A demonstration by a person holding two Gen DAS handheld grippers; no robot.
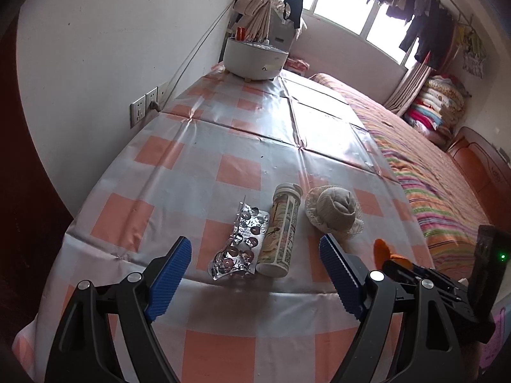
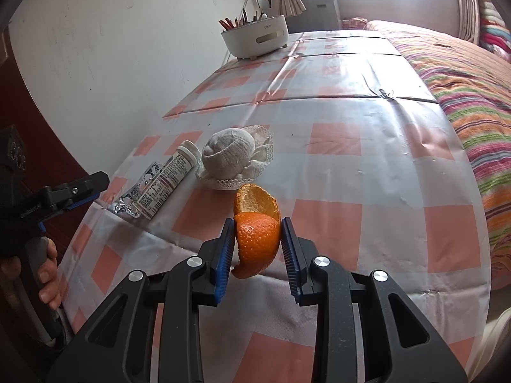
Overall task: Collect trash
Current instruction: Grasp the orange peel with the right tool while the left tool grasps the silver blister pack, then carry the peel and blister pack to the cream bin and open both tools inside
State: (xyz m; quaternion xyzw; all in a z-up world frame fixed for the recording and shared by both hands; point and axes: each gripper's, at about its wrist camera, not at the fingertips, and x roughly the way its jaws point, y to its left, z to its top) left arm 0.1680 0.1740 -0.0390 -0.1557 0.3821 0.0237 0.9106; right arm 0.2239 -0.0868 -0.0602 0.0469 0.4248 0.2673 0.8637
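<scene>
The right gripper [image 2: 257,244] has its ribbed blue jaws pinching a curled piece of orange peel [image 2: 257,239], pebbled and glossy outside, pale and pithy within, held at the near edge of the table [image 2: 367,166]. The left gripper [image 1: 255,263] hovers with its jaws spread wide and nothing between the pads, aimed down at two pieces of trash lying side by side near the table's front edge: a crumpled silver foil blister pack [image 1: 241,242] with punched-out pockets, and just right of it a printed cylindrical tube [image 1: 282,231] with a white cap, lying on its side. In the right wrist view a hand [image 2: 44,268] grips the left tool's grey handle. Just beyond the tube sits a balled-up wad of off-white woven cloth [image 2: 231,153] on a lace-edged piece. The table wears a shiny, creased plastic cover in peach and grey-white checks. At its far end stands a round white tub [image 2: 255,40] holding upright sticks. To the right runs a bed [image 2: 463,73] with a striped, nubby blanket.
</scene>
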